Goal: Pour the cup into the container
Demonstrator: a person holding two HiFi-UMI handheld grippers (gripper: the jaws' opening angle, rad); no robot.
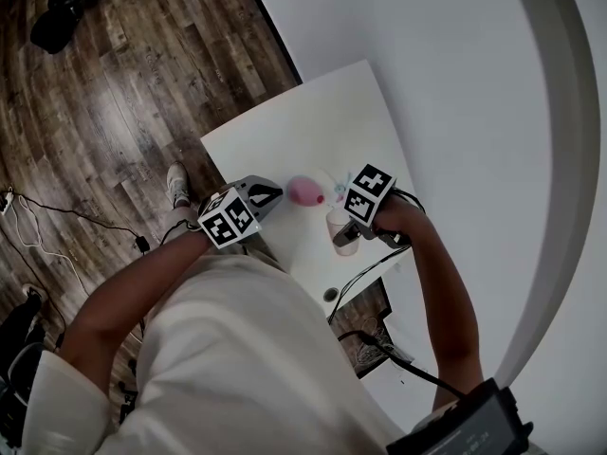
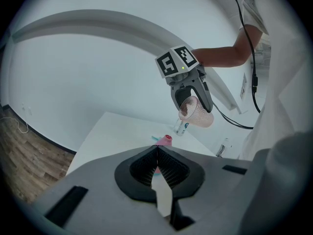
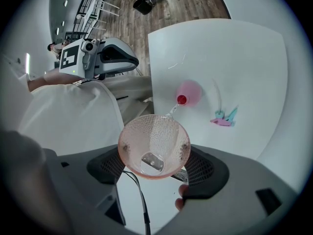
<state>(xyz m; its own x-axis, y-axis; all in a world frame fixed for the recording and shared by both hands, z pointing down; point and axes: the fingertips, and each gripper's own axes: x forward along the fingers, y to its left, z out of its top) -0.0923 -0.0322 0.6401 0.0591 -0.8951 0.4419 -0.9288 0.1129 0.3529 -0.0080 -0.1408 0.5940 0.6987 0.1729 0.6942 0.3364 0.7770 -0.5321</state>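
pour under way: pink cup (image 3: 154,146) tipped over the pink container (image 3: 188,93)

cup is clamped by its sides in the right gripper (image 3: 155,166), above the table (image 3: 234,58); a thin stream seems to reach the container's red mouth. some liquid looks left, so tilt further next, keeping aim. left gripper (image 2: 157,168) hangs nearby, jaws together, empty.

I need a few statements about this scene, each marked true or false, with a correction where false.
1. The right gripper holds a translucent pink dimpled cup. True.
2. The cup is tilted, with a thin stream of liquid running toward the round pink container. True.
3. The left gripper grips the container. False: its jaws are shut on nothing.
4. The container stands on a black table. False: the table is white.
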